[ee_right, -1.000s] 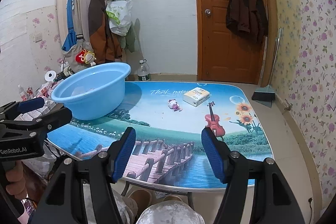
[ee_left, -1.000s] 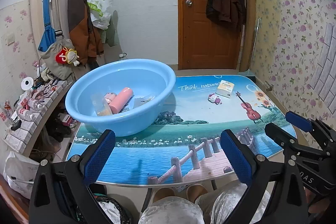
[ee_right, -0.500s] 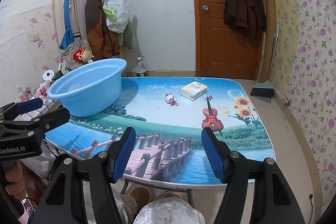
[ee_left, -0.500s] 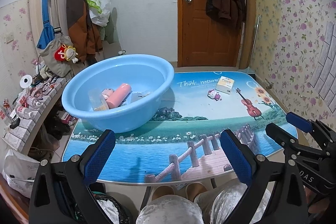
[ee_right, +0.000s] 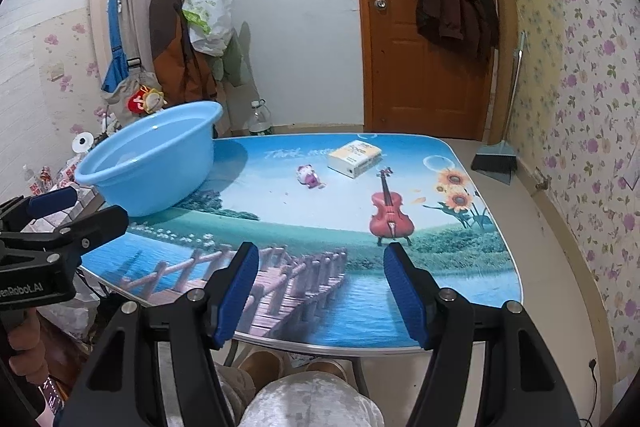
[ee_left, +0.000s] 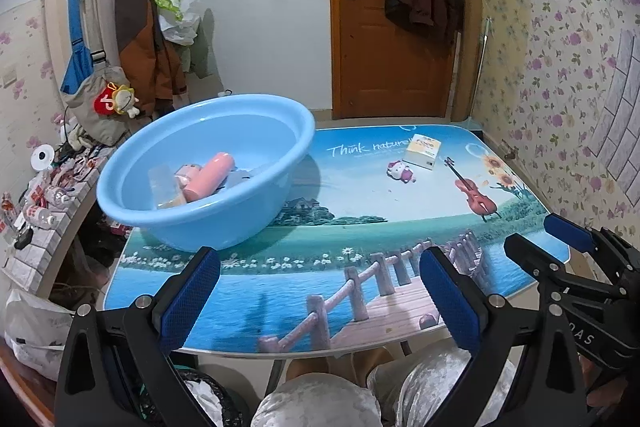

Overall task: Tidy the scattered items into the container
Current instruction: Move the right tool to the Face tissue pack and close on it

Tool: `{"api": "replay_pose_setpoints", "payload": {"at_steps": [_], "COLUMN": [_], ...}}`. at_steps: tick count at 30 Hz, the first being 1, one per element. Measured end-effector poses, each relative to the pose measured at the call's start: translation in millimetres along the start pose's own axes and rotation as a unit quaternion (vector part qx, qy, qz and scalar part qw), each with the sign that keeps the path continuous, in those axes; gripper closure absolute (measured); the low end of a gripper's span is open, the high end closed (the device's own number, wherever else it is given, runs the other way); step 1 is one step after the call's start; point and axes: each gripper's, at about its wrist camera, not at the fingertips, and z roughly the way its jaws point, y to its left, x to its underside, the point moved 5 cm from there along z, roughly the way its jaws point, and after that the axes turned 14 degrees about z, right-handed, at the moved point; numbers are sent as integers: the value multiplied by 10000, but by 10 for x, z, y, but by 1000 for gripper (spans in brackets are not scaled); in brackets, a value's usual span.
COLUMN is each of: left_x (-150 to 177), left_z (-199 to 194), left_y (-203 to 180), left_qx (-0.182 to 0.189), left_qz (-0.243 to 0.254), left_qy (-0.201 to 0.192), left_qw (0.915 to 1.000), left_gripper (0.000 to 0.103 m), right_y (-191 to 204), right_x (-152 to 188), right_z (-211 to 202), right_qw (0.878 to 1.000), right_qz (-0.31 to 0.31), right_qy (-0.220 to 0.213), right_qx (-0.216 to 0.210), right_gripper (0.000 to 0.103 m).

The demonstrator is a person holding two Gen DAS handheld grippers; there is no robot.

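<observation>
A light blue basin (ee_left: pixel 152 215) (ee_right: pixel 136 183) stands on the left part of the picture-printed table (ee_left: pixel 360 267) (ee_right: pixel 312 291). Inside it lie a pink bottle (ee_left: pixel 208 175), a small pink item and a clear packet. On the far right of the table sit a small white-and-pink cat figure (ee_left: pixel 401 172) (ee_right: pixel 309 176) and a yellow-white box (ee_left: pixel 422 151) (ee_right: pixel 354 157). My left gripper (ee_left: pixel 320 301) hangs open over the near table edge, nothing between its pads. My right gripper (ee_right: pixel 320 293) is likewise open and empty at the near edge, well short of the figure and box.
Coats hang on the brown door (ee_left: pixel 384 27) and the left wall. A cluttered low shelf (ee_left: pixel 44 199) flanks the table's left side. A dustpan (ee_right: pixel 494 157) leans by the right wall. The person's knees (ee_left: pixel 320 403) show under the near edge.
Both views have tilted slightly, so the table and basin sit a little higher and farther in the frame. Nothing on the table has moved and both grippers stay open.
</observation>
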Motion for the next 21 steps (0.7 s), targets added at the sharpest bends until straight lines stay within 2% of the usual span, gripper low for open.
{"api": "replay_pose_setpoints", "payload": {"at_steps": [8,14,21], "left_x": [-109,-289,-554], "left_z": [227,467,858], "left_y": [-196,-407,-513], "left_qx": [170,312,421], "left_qz": [166,399,537], "left_qy": [55,68,151], "left_qw": [9997,9987,9976], "left_gripper": [2,2,2], "right_y": [-211,-387,-528], "right_x": [-78,-333,-723], "right_z": [142,265,584], "right_qw": [9997,9989,9984], "right_qz": [51,-29,-139], "right_qy": [68,-23,-51], "right_qx": [208,461,540], "right_gripper": [36,36,36]}}
